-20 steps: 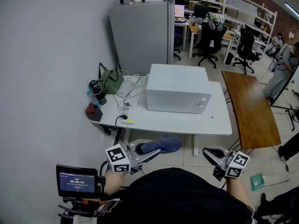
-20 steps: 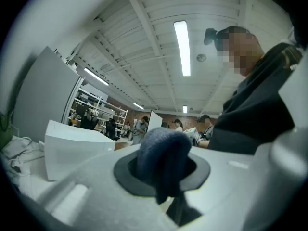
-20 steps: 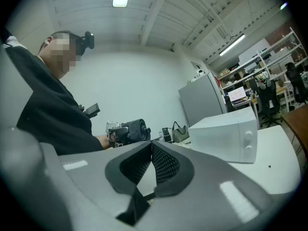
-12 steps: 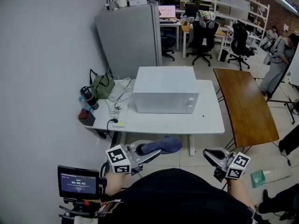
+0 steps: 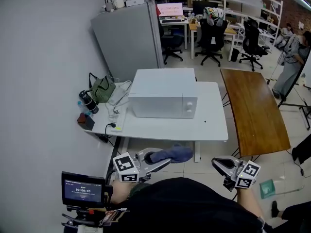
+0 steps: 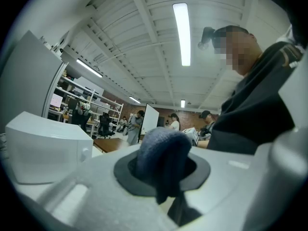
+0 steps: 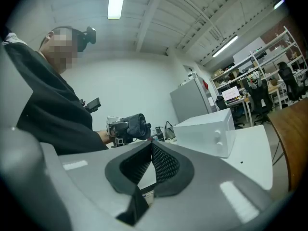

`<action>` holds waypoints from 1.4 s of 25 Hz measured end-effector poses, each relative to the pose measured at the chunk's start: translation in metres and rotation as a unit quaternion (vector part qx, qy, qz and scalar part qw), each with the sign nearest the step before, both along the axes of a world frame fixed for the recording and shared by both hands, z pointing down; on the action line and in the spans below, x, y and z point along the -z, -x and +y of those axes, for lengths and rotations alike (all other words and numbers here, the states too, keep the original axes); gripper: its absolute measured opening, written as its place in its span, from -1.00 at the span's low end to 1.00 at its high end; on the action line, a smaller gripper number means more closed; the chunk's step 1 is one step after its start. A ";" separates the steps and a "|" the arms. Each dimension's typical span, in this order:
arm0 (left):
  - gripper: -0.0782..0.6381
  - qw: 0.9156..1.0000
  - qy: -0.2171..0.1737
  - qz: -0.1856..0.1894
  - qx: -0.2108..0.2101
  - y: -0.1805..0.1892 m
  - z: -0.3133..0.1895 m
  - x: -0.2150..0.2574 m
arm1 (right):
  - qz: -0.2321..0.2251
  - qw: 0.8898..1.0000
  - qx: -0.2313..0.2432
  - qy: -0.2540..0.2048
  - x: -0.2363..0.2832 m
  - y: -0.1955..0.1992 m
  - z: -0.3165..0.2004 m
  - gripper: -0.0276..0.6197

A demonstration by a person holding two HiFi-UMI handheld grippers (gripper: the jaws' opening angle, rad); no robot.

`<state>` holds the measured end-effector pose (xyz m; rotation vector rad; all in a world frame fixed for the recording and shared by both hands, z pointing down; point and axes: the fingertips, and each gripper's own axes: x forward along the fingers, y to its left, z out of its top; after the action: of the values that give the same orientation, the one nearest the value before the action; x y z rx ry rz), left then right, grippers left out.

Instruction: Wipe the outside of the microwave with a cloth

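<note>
The blue cloth (image 5: 171, 154) is pinched in the left claw (image 5: 163, 159), the right claw (image 5: 219, 163) is pressed together on nothing, and both are held short of the near edge of the tabletop (image 5: 210, 126). The microwave (image 5: 163, 98) is set mid-tabletop toward the far edge, well apart from the cloth. The cloth is best brought flat onto a panel, with the pinch kept firm against dragging.

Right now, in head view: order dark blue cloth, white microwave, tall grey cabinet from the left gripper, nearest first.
1. dark blue cloth: held by the left gripper.
2. white microwave: ahead, on the white desk.
3. tall grey cabinet: beyond the desk, by the left wall.
</note>
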<state>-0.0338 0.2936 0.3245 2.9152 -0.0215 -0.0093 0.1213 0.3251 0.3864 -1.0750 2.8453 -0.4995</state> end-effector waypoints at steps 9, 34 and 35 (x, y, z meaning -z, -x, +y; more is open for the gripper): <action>-0.61 1.000 0.005 0.006 0.000 0.012 -0.075 -0.005 | 0.000 1.000 0.007 0.001 -0.011 0.016 -0.076 -0.90; -0.61 0.992 -0.033 0.012 0.120 0.131 -0.493 0.023 | 0.088 0.996 0.006 -0.025 0.037 0.063 -0.371 -0.90; -0.61 0.989 -0.036 0.000 0.143 0.140 -0.505 0.020 | 0.096 0.994 0.024 -0.036 0.040 0.062 -0.381 -0.90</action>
<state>-0.1743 -0.2115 0.3043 2.9559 -0.4481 -0.0599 0.0591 -0.0555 0.3459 -1.1011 3.0333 -0.3097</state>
